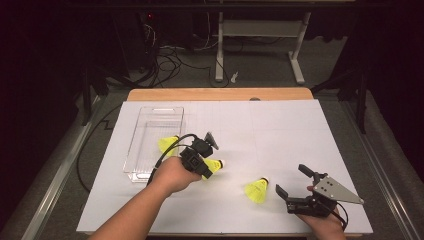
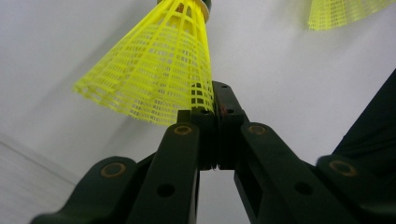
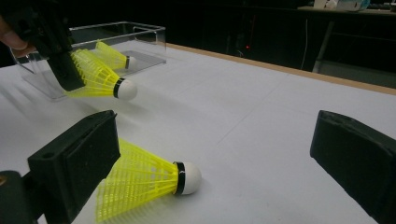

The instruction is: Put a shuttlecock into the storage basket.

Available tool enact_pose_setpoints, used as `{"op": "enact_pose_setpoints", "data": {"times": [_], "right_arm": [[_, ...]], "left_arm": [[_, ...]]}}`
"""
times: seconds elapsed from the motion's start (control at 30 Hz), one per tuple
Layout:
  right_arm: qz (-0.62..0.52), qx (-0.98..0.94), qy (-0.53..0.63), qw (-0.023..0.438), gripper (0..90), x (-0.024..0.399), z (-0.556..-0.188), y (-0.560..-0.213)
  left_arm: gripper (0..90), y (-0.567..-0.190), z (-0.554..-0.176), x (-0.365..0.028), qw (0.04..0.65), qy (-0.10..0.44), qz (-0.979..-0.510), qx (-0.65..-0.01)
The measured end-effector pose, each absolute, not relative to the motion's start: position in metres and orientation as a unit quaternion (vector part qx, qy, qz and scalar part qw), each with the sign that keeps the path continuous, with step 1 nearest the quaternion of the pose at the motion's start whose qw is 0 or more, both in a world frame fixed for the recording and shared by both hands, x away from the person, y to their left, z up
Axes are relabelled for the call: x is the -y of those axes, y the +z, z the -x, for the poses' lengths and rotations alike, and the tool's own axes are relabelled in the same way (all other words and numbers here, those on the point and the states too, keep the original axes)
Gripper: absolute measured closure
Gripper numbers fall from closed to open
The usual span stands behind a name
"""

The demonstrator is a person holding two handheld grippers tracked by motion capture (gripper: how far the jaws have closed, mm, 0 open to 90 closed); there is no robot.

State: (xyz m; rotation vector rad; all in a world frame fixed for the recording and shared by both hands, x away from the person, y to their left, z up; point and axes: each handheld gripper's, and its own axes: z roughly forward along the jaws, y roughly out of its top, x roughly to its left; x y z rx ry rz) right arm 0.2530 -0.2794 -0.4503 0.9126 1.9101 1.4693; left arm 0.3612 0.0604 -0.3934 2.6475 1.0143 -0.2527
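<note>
White tabletop (image 1: 280,130), left gripper (image 1: 202,161) jaws pinching shuttlecock (image 1: 214,165), right gripper (image 1: 295,184) jaws spread.

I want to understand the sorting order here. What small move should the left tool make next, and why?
Probably carry the held shuttlecock sideways over the clear box and open there. The left tool is shut on its yellow skirt, lifted off the table, beside the box, where one shuttlecock already lies. The right tool waits open near the third shuttlecock.
</note>
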Motion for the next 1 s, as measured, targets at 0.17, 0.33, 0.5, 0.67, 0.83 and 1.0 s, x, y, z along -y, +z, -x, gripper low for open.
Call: {"op": "enact_pose_setpoints", "data": {"times": [0.17, 0.33, 0.5, 0.67, 0.83, 1.0], "right_arm": [[-0.34, -0.713, 0.547, 0.278, 2.1, 0.279, -0.253, -0.45], [-0.34, -0.713, 0.547, 0.278, 2.1, 0.279, -0.253, -0.45], [-0.34, -0.713, 0.546, 0.278, 2.1, 0.279, -0.253, -0.451], [-0.34, -0.713, 0.546, 0.278, 2.1, 0.278, -0.253, -0.451], [-0.34, -0.713, 0.547, 0.278, 2.1, 0.279, -0.253, -0.45], [-0.341, -0.713, 0.546, 0.278, 2.1, 0.279, -0.253, -0.451]], "left_arm": [[89.1, -0.395, -0.355, -0.066, 0.14, -0.088, -0.921, -0.354], [89.1, -0.396, -0.349, -0.069, 0.143, -0.089, -0.92, -0.354], [88.9, -0.398, -0.343, -0.068, 0.137, -0.096, -0.924, -0.343], [88.9, -0.398, -0.34, -0.068, 0.138, -0.1, -0.924, -0.343], [88.8, -0.394, -0.339, -0.07, 0.139, -0.109, -0.924, -0.34], [88.7, -0.381, -0.339, -0.074, 0.147, -0.107, -0.922, -0.342]]}}
